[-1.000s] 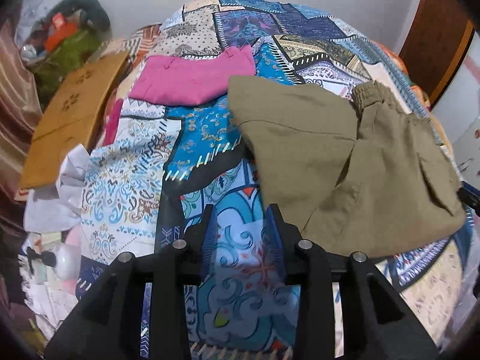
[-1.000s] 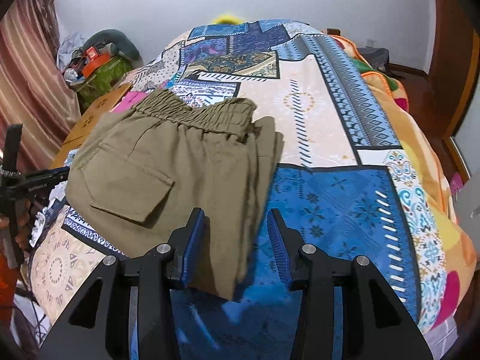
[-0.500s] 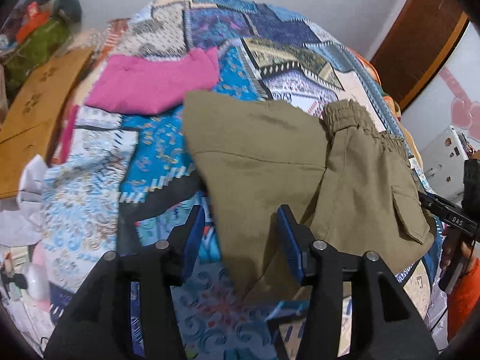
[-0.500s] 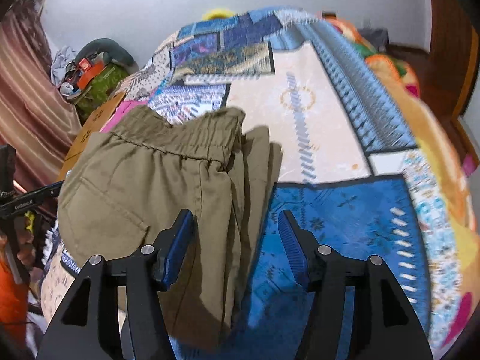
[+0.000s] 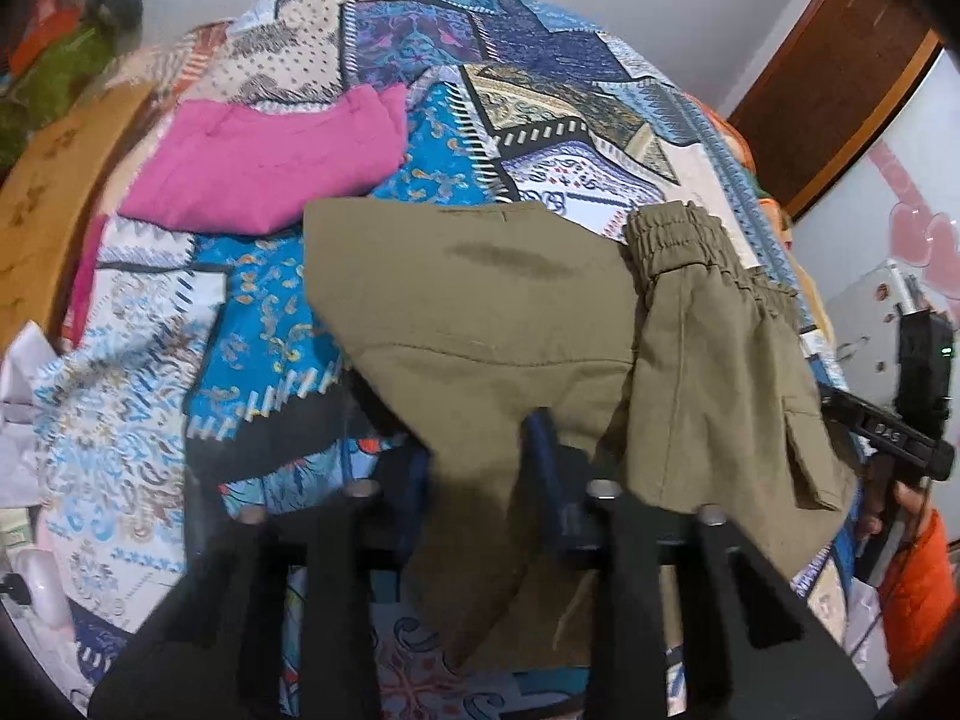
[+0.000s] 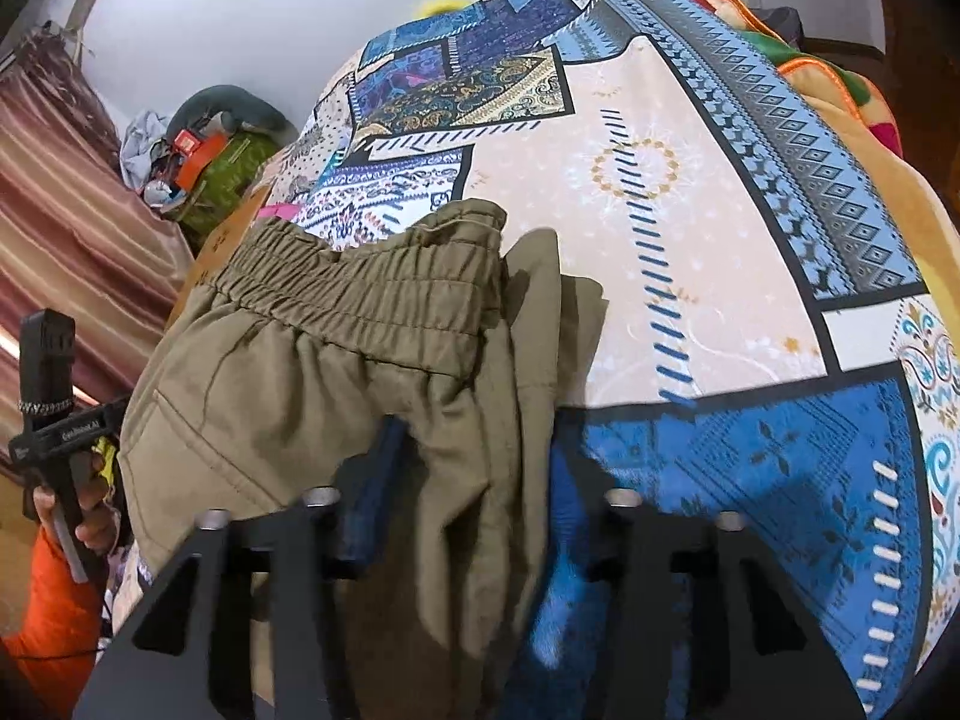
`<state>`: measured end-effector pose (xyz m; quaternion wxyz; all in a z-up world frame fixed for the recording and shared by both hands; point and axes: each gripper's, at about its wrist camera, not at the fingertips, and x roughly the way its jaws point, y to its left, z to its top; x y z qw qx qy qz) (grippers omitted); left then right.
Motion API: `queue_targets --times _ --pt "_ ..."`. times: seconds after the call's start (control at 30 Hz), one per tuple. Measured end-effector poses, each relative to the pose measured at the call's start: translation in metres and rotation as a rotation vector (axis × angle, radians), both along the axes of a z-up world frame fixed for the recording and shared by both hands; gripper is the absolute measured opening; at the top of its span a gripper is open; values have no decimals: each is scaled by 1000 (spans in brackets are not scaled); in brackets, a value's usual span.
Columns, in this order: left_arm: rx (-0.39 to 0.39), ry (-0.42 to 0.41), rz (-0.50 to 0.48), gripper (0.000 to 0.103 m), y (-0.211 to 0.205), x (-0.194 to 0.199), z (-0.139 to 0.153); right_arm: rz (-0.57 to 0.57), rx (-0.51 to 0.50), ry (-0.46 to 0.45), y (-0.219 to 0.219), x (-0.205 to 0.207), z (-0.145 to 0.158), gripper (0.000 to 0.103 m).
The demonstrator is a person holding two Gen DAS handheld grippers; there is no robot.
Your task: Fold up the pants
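Both hand-held grippers are brought forward onto the olive cargo pants (image 5: 480,324), half-folded on the patchwork bedspread (image 6: 690,228); left hand-held gripper (image 5: 477,468) and right hand-held gripper (image 6: 474,480) straddle near edges, jaws spread, nothing clamped. All layers should be pinched together.

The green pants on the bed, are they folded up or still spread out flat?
Partly folded. The olive-green cloth pants lie doubled over on the patchwork bedspread, the elastic waistband section lying on top of another layer.

- pretty sure I'm in someone's bedroom at home
- patchwork bedspread (image 6: 690,228) all over the bed (loud pattern)
- striped curtain (image 6: 66,228), wooden door (image 5: 840,66)
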<state>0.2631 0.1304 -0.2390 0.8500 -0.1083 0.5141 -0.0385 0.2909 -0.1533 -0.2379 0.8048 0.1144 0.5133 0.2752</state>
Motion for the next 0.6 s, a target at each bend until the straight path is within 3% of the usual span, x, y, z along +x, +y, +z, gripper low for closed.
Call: queue_targets --times 0.13,0.27,0.6 --pt "79 -17 16 6 -5 0 7 14 -60 -61 7 -2 8 19" --pt "140 -65 13 3 -10 -6 23 38 -118 -139 11 -6 23 12" --pt "200 -191 23 3 -10 -13 82 75 -132 -274 26 -2 73 10"
